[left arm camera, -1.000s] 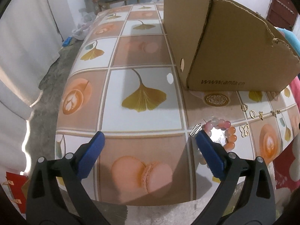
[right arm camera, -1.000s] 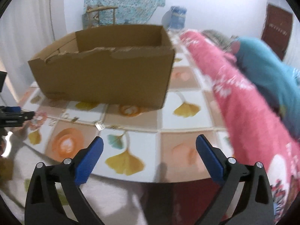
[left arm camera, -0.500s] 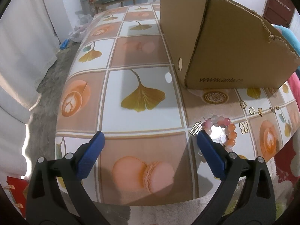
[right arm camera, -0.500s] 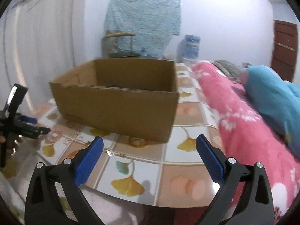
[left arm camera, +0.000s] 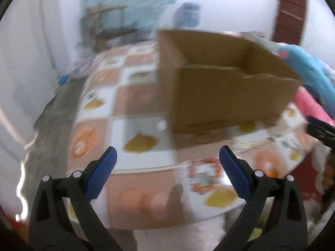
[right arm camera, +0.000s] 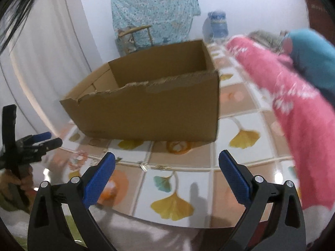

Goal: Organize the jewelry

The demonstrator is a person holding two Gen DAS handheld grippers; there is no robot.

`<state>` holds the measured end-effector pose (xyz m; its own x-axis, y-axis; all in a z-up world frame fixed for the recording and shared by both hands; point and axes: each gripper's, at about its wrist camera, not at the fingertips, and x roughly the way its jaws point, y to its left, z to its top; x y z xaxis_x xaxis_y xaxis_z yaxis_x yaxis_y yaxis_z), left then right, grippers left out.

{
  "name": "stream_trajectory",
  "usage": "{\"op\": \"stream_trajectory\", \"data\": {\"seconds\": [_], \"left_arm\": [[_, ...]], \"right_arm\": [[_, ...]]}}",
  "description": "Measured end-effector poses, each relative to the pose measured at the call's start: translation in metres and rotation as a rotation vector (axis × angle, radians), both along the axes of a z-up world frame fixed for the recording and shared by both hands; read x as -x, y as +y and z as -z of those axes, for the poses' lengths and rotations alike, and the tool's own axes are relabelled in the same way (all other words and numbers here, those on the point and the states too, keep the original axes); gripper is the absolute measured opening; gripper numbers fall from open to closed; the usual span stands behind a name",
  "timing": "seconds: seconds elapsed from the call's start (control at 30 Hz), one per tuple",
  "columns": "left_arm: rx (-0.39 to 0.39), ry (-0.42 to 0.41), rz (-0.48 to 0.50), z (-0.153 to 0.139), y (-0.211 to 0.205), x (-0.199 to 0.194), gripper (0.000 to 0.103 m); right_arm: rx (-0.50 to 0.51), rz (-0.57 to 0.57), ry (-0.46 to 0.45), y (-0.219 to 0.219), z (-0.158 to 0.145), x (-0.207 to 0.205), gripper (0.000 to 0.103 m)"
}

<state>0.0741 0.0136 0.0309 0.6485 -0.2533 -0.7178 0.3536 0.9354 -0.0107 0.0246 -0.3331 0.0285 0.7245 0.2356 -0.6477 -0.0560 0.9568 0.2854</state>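
Above the table's (right arm camera: 240,159) near edge, right tool (right arm camera: 166,163) and left tool (left arm camera: 168,158) both gape wide, holding nothing. Bead bracelet (right arm camera: 77,160) lies on table in front of cardboard box (right arm camera: 150,108), w/ small clip (right arm camera: 144,165) nearby.

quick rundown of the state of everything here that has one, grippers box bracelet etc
left gripper: open, holding nothing
right gripper: open, holding nothing
cardboard box: open top, upright, front rim torn
bead bracelet: lying loose on the table, outside the box
small gold pieces: on the table, too blurred to tell apart
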Motion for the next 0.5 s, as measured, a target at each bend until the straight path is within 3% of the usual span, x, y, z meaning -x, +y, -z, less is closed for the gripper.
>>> {"op": "stream_trajectory", "data": {"seconds": [0.2, 0.3, 0.5], "left_arm": [[0.038, 0.040, 0.193, 0.010, -0.051, 0.021, 0.094], [0.044, 0.064, 0.236, 0.017, -0.064, 0.025, 0.079], [0.045, 0.094, 0.246, 0.027, -0.071, 0.016, 0.056]], "right_arm": [[-0.044, -0.051, 0.067, 0.012, 0.014, -0.007, 0.096], [-0.071, -0.065, 0.089, 0.014, 0.019, -0.007, 0.094], [-0.094, -0.095, 0.103, 0.018, 0.023, -0.010, 0.076]]}}
